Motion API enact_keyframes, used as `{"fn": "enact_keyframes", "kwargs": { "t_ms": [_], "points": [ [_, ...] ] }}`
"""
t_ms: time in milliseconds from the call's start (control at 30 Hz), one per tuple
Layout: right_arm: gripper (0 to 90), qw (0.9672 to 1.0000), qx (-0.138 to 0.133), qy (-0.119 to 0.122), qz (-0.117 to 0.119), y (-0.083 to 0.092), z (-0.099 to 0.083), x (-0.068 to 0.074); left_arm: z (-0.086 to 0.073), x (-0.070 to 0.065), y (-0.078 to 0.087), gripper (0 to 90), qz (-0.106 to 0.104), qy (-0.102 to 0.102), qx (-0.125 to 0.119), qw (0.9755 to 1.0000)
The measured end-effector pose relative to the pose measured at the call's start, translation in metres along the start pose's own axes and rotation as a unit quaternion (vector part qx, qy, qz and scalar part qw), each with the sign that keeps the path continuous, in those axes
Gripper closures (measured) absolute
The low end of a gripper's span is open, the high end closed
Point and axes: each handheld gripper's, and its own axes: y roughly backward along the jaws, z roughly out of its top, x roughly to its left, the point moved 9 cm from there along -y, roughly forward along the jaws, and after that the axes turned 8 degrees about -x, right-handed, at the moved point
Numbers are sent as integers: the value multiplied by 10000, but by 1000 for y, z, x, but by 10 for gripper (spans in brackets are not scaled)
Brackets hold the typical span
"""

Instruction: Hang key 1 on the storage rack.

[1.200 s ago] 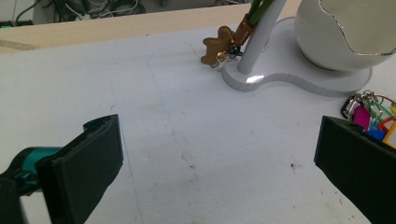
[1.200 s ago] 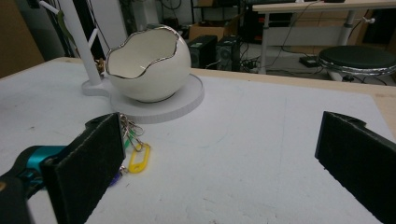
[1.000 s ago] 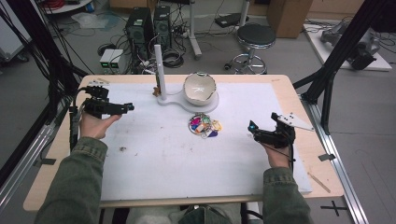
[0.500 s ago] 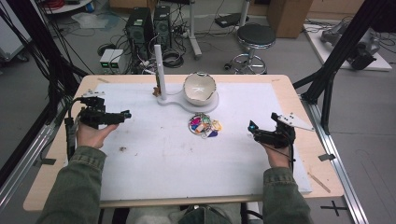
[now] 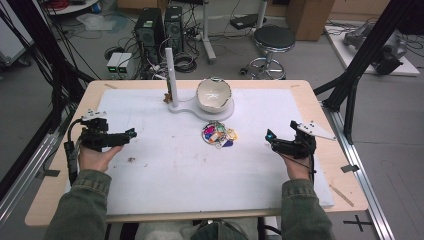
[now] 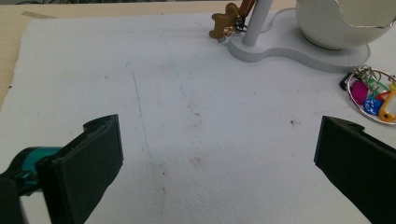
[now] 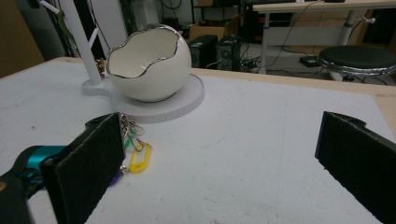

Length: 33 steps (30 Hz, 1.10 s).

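Note:
A ring of coloured key tags [image 5: 218,135] lies on the white mat [image 5: 165,165], just in front of a white stand [image 5: 200,106]. That stand carries an egg-shaped bowl [image 5: 213,95] and an upright post [image 5: 170,75] with a small brown bear charm [image 6: 222,25] at its foot. My left gripper [image 5: 131,133] hovers open at the mat's left side, pointing right. My right gripper [image 5: 269,136] is open to the right of the tags. The tags [image 7: 133,151] lie by its left jaw and sit at the right edge in the left gripper view [image 6: 373,95].
The wooden table [image 5: 330,150] frames the mat. Behind the table are computer towers [image 5: 160,25], a black stool [image 5: 274,40] and cables on the floor. Black frame struts [image 5: 360,65] rise at the right and left.
My left gripper has moved down the mat toward the person and now sits lower at the left. The right gripper has stayed put.

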Motion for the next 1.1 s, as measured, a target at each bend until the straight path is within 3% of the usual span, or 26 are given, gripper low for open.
{"fn": "enact_keyframes", "kwargs": {
  "t_ms": [133, 300, 400, 567, 900, 1100],
  "points": [
    [5, 10000, 1, 12, 2, 0, 0, 0, -14, 3, 9, 16, 55, -5, -42, 10000],
    [5, 10000, 5, 13, 7, 0, 0, 0, -28, 13, 18, 16, 94, 130, -120, 9998],
    [5, 10000, 25, -7, 2, 0, -1, 1, -29, 17, 21, 16, 69, 203, -184, 9996],
    [5, 10000, 22, -5, 5, 0, 0, 1, -30, 18, 25, 16, 103, 137, -328, 9993],
    [5, 10000, 54, -26, 31, 0, -1, 1, -53, 25, 36, 16, 251, 101, -295, 9992],
    [5, 9998, 118, -125, 82, -1, -1, 2, -52, 28, 40, 16, 256, 134, -448, 9986]
  ]
}}
